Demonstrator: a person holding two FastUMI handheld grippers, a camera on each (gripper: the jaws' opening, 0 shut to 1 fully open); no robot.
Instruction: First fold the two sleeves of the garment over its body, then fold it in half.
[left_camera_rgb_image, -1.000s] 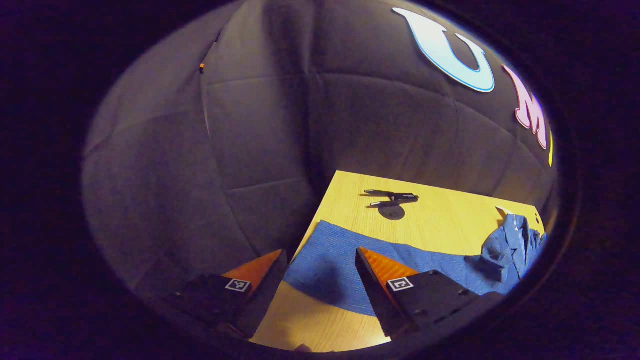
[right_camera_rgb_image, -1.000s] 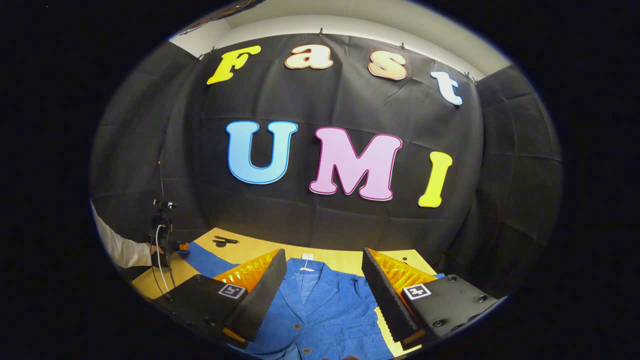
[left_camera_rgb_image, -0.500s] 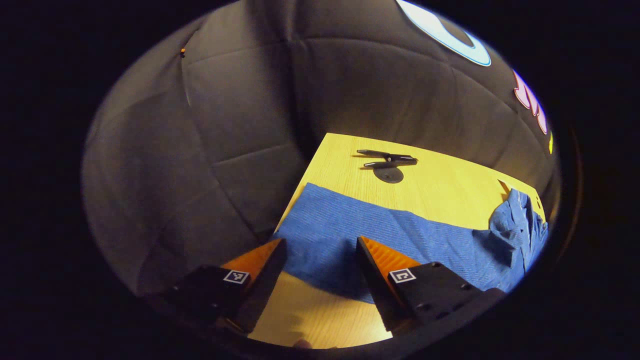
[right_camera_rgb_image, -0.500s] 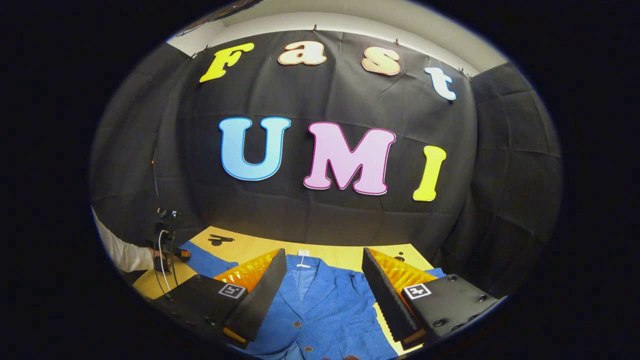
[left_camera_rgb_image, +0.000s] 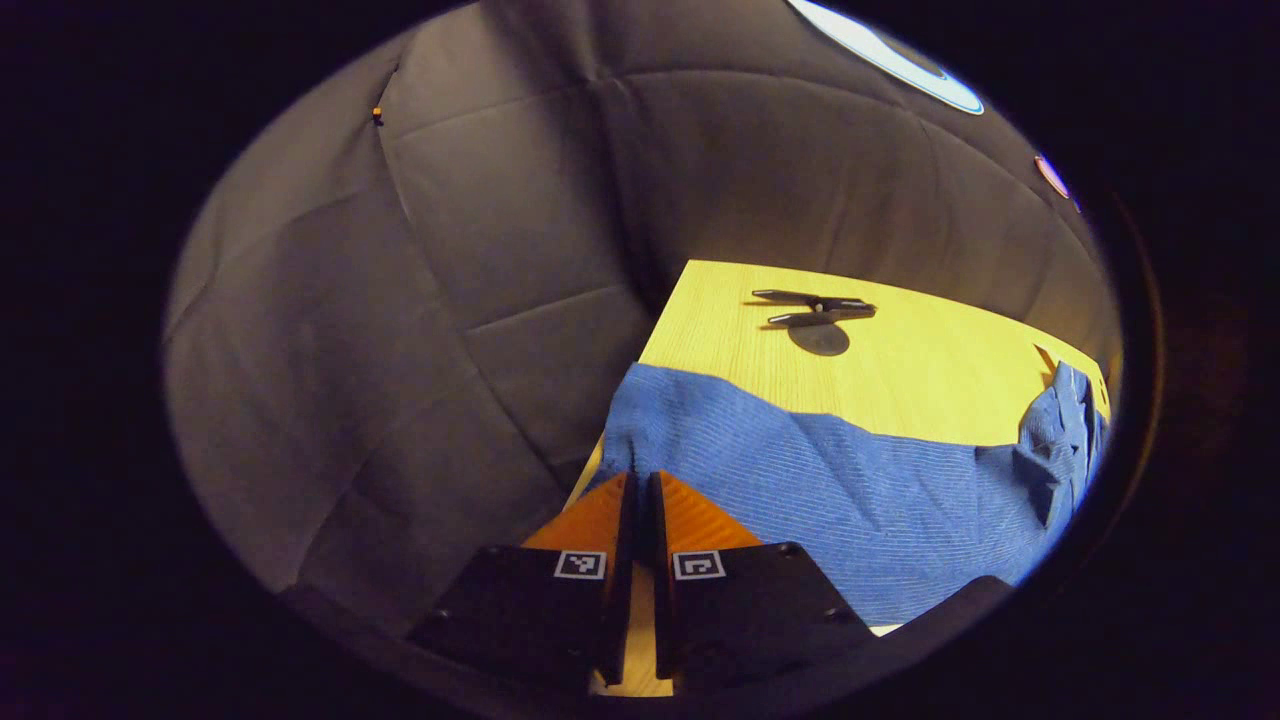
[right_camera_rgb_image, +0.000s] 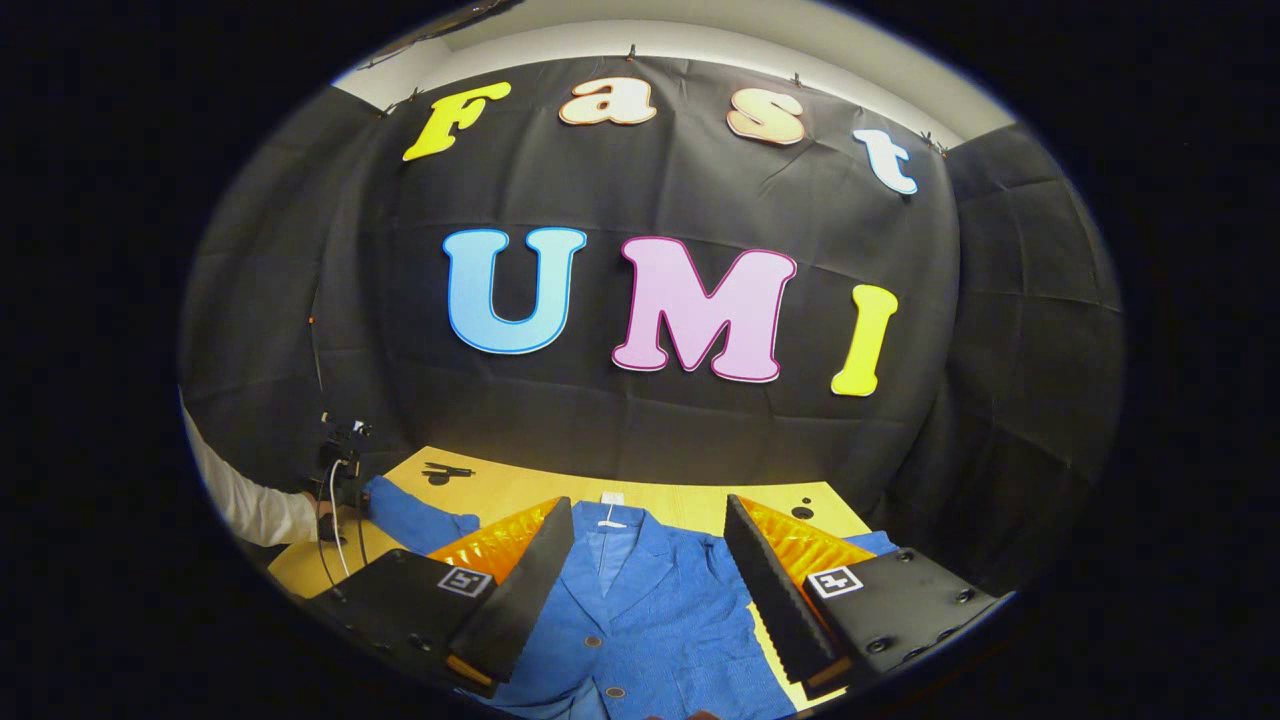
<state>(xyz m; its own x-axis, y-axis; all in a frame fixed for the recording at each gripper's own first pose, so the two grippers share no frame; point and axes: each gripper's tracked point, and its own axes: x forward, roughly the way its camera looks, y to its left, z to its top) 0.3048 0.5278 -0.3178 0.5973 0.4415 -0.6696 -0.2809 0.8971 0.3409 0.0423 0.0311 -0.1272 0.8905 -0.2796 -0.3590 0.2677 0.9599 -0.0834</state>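
Sleeve (left_camera_rgb_image: 800, 460) runs as a long blue band from the lower centre of the left gripper view toward the right edge, where it joins the bunched jacket body (left_camera_rgb_image: 1065, 440) — its long axis lies across the yellow table (left_camera_rgb_image: 900, 370), cuff end nearest the left gripper (left_camera_rgb_image: 637, 500). That gripper's fingers are drawn almost together at the cuff edge; they seem to pinch the cloth, though the contact itself is hard to make out. In the right gripper view the jacket (right_camera_rgb_image: 640, 610) lies flat at lower centre, collar toward the wall, and the right gripper (right_camera_rgb_image: 648, 580) hangs above its chest with jaws spread wide, holding nothing. The left one is nearer the sleeve — the fold must carry the cuff rightward over the body.
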